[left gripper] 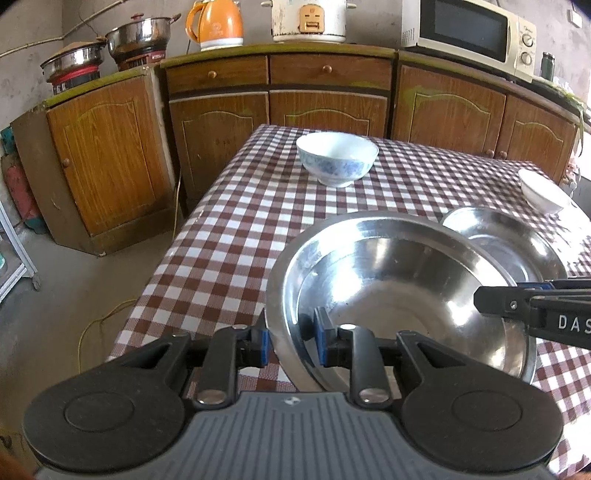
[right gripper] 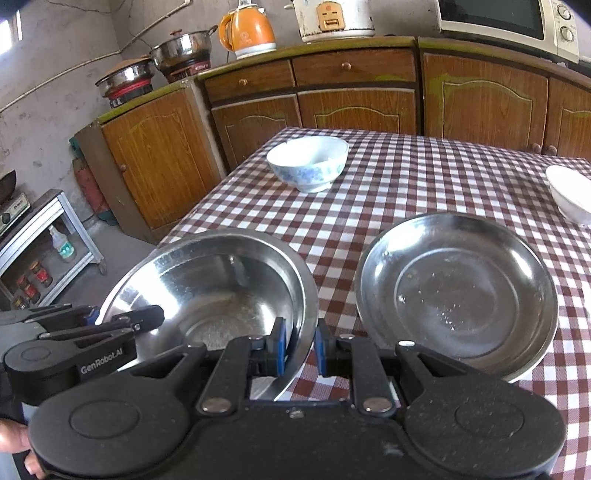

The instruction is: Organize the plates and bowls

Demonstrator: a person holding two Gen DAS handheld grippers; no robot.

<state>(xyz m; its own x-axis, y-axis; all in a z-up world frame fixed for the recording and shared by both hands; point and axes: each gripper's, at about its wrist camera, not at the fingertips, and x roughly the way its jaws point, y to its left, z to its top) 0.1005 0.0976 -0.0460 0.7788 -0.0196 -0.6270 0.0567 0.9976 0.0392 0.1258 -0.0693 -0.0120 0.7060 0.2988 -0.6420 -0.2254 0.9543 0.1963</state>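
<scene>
A large steel bowl [left gripper: 399, 291] [right gripper: 218, 284] sits on the checked tablecloth near the front. My left gripper [left gripper: 291, 341] straddles its left rim, pads close on the metal. My right gripper [right gripper: 299, 345] straddles its right rim the same way, and it shows at the right edge of the left wrist view [left gripper: 535, 306]. A steel plate [right gripper: 458, 291] [left gripper: 517, 240] lies to the right of the bowl. A blue-patterned white bowl [left gripper: 338, 158] [right gripper: 308, 162] stands farther back. A plain white bowl [left gripper: 543, 190] [right gripper: 570, 192] stands at the far right.
The table [left gripper: 229, 229] has its left edge close to the steel bowl. Wooden cabinets [left gripper: 328, 96] stand behind, with a kettle [left gripper: 216, 24], a rice cooker [left gripper: 310, 18], a microwave [left gripper: 469, 31] and pots [left gripper: 140, 33] on top. A metal shelf [right gripper: 44, 243] stands on the floor at left.
</scene>
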